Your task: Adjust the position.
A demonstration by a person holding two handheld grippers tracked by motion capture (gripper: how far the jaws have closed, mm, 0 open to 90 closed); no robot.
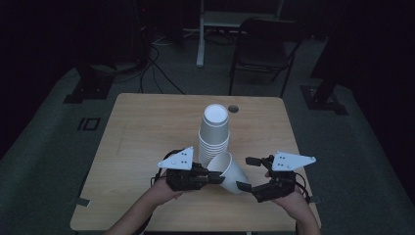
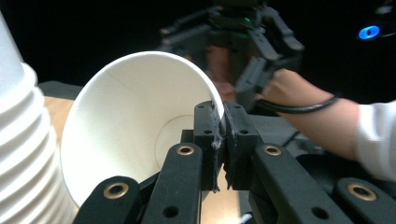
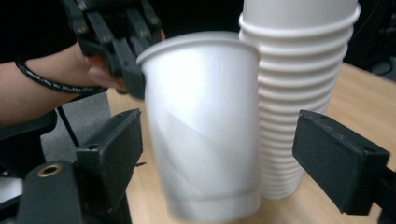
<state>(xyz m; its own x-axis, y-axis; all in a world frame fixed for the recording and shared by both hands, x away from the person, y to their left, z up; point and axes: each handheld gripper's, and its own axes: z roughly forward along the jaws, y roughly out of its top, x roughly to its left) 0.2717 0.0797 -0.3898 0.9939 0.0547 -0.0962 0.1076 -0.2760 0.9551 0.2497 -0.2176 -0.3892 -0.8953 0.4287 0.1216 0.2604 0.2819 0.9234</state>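
A tall stack of white paper cups (image 1: 214, 132) stands upside down in the middle of the wooden table (image 1: 147, 127). Just in front of it a single white cup (image 1: 231, 171) is tilted, mouth toward the left. My left gripper (image 1: 215, 176) is shut on this cup's rim (image 2: 215, 105); the left gripper view looks into the cup (image 2: 126, 112), with the stack (image 2: 18, 140) beside it. My right gripper (image 1: 246, 173) is open, its jaws on either side of the cup's closed end. In the right gripper view the cup (image 3: 205, 126) sits between the spread fingers (image 3: 112, 149), in front of the stack (image 3: 299, 93).
A small round hole (image 1: 233, 108) marks the table behind the stack. Beyond the far edge stand a dark chair (image 1: 262, 46) and a white desk leg (image 1: 199, 39), with cables on the floor (image 1: 151, 63). The room is dim.
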